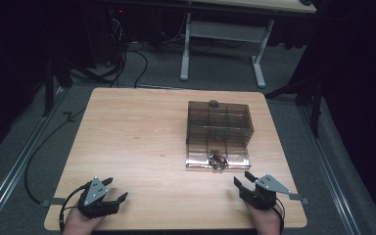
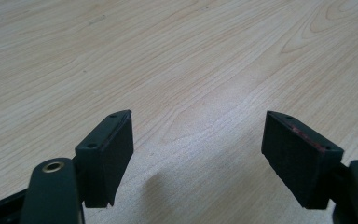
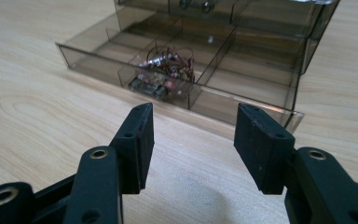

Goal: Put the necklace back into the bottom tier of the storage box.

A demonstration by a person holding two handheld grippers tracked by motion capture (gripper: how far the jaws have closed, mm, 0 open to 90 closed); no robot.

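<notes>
The pulled-out drawer [image 1: 218,159] of the clear organizer [image 1: 219,122] is found just ahead of the right claw [image 1: 245,180], its long axis crosswise, a small part [image 3: 161,79] inside. Both claws are spread, nothing pinched. The left claw [image 1: 114,190] is kept well apart on the tabletop [image 1: 137,137].

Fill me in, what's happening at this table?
A person holds tongs in each hand at the near edge of a wooden table. The right tongs are open and empty, facing a smoky clear drawer box whose bottom drawer is pulled out. A small tangle of wires and parts lies in its middle compartment. The left tongs are open too, over bare tabletop.
</notes>
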